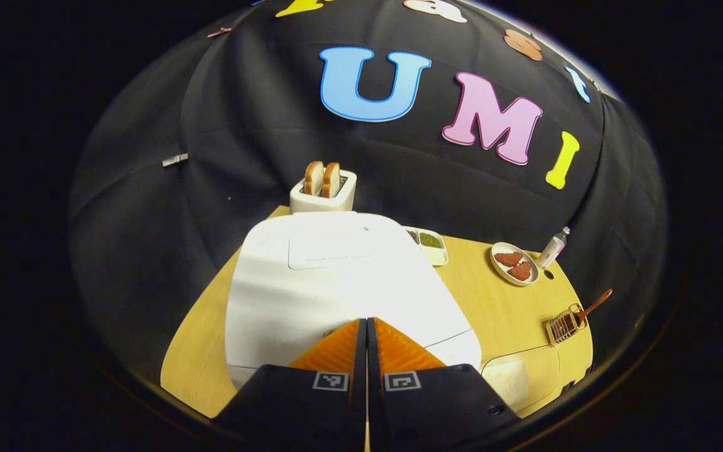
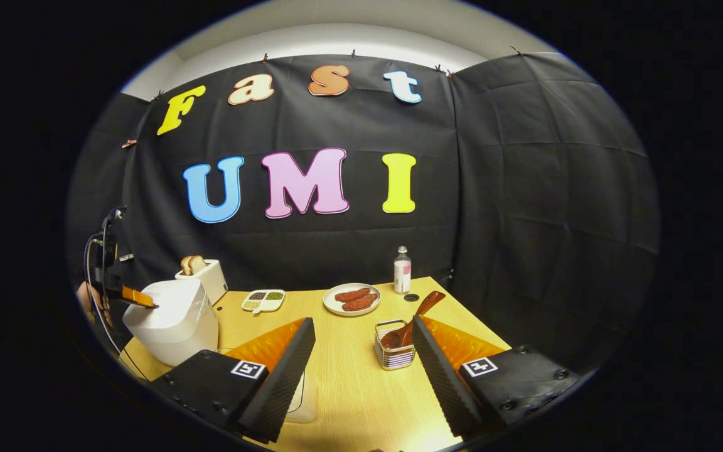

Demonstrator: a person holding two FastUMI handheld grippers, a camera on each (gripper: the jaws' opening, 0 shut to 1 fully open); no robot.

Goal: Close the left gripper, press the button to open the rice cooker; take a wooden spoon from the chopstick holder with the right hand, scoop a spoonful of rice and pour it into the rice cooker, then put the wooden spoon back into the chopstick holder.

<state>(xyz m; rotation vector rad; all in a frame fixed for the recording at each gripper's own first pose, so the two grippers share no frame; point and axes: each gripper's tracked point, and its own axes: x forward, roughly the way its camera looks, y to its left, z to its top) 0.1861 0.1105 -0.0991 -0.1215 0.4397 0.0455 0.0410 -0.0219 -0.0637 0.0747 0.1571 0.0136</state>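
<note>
Pressing needs a blunt tip, so the left tool is clenched on nothing over the lidded rice cooker on the table; the right tool gapes toward the wooden spoon propped in its holder.

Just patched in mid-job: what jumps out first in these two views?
The white rice cooker dominates the left gripper view, lid down, with the left gripper shut right over its front edge. In the right gripper view, the right gripper stands open before the chopstick holder, where the wooden spoon leans. Behind the cooker, a toaster holds two slices.
</note>
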